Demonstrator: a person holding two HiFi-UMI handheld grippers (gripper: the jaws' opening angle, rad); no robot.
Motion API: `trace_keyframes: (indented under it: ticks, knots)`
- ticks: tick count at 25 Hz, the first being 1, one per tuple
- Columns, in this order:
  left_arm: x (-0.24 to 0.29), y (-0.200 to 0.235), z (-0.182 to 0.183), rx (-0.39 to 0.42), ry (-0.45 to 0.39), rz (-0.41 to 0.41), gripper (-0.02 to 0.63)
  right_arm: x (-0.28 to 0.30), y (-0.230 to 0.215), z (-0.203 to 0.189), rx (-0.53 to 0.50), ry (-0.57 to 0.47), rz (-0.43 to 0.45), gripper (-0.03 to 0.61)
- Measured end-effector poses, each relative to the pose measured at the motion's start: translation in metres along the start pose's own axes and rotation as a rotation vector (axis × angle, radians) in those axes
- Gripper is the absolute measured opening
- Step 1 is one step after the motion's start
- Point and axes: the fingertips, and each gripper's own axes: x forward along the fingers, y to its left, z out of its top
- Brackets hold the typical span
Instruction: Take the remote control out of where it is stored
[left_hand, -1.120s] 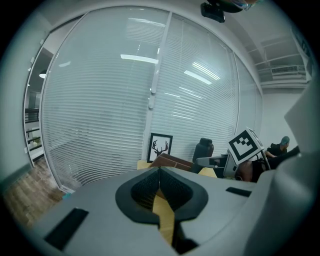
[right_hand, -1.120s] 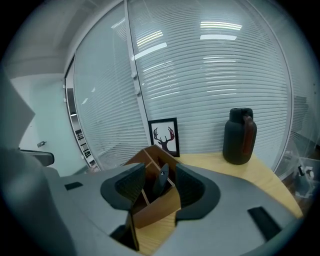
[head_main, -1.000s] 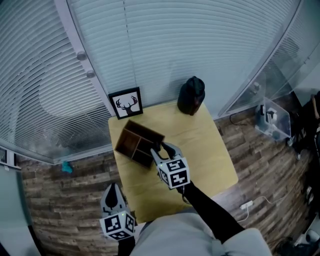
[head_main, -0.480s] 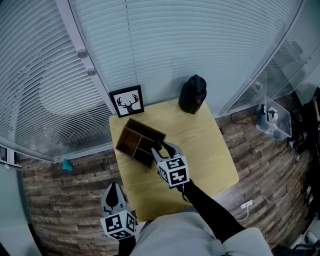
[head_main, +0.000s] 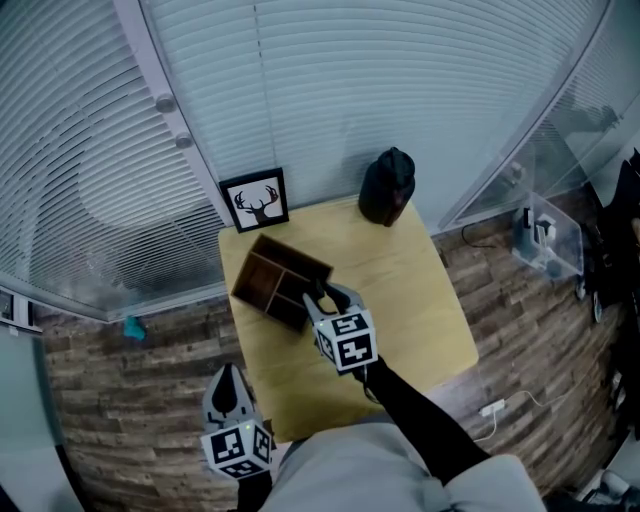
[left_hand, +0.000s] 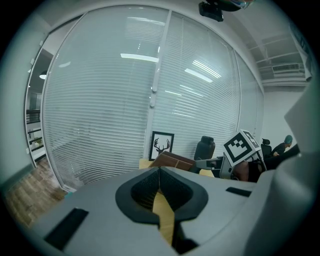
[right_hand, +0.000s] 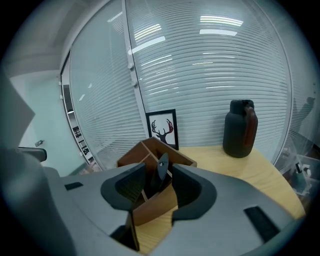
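From the head view, my right claw (head_main: 322, 298) reaches over the pale wooden counter (head_main: 420, 310) to the near corner of the brown wooden divided organiser box (head_main: 268, 280). My left claw (head_main: 228, 378) hangs off the counter's near-left edge, well apart from the box, and the remote is too small to pick out here. In the left gripper view, that claw's jaws are pressed together with nothing between them. In the right gripper view, my jaws stand apart on either side of the slim dark remote control (right_hand: 161, 169), which stands upright in a compartment of the box, not yet gripped. I judge the reach done; closing on it and lifting it clear are left.
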Motion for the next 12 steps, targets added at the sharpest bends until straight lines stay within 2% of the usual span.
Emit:
trace_keyframes:
  ticks: [12]
  knots:
    - [0.0023, 0.0026, -0.0004, -0.003, 0.002, 0.002, 0.009, 0.0057, 0.0022, -0.002, 0.001, 0.013, 0.006, 0.163]
